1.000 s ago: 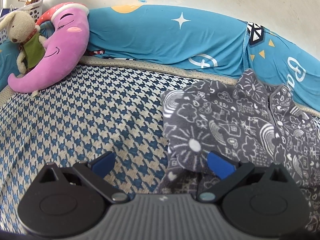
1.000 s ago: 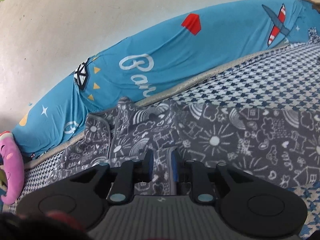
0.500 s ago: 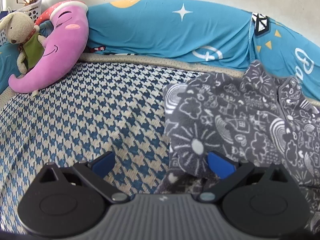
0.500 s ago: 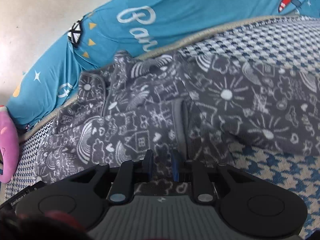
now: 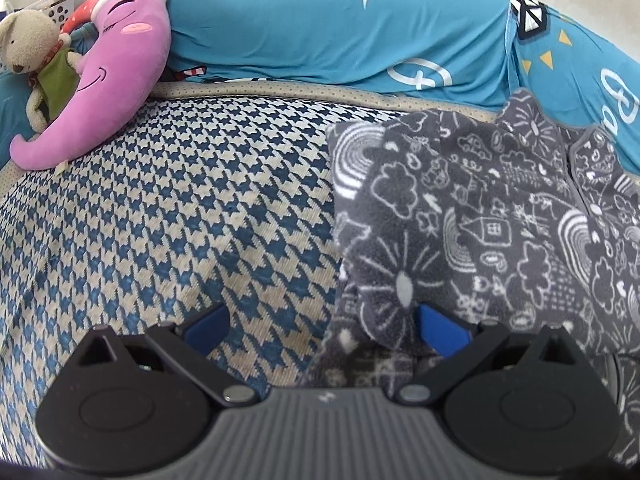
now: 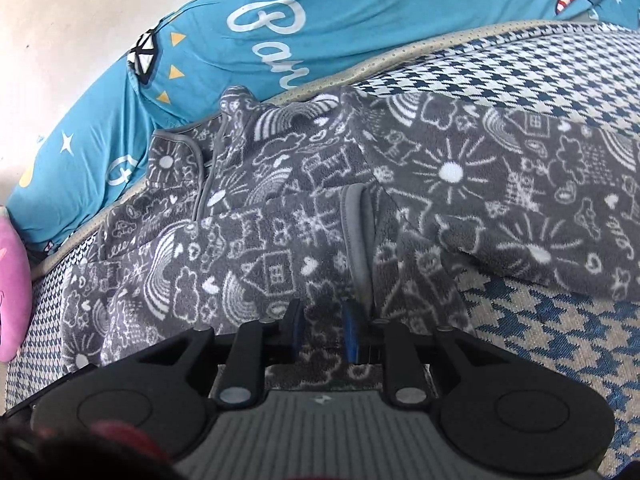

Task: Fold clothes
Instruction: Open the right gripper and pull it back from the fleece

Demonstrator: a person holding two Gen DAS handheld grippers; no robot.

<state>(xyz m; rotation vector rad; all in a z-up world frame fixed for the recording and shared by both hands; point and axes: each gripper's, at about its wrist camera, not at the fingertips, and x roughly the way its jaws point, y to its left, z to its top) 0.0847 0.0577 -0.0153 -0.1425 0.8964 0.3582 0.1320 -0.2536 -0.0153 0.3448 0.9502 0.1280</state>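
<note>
A grey fleece garment (image 5: 480, 216) printed with white doodles lies on the houndstooth bed cover (image 5: 180, 208). In the left wrist view its left edge reaches between my fingers, close to the right blue pad (image 5: 440, 330). My left gripper (image 5: 324, 328) is open wide and holds nothing. In the right wrist view the garment (image 6: 280, 240) fills the middle, with a grey banded cuff (image 6: 356, 232) folded over its body. My right gripper (image 6: 323, 330) is shut on a fold of this fleece just below the cuff.
A long blue printed bolster (image 5: 320, 32) runs along the wall behind the bed. A pink moon-shaped pillow (image 5: 116, 64) and a beige plush rabbit (image 5: 36, 48) sit at the far left, with a white basket (image 5: 60, 0) behind them.
My right gripper has come down toward the bed with the fleece still in it, laying the cuffed part over the body. The left gripper stays open and has edged slightly closer.
</note>
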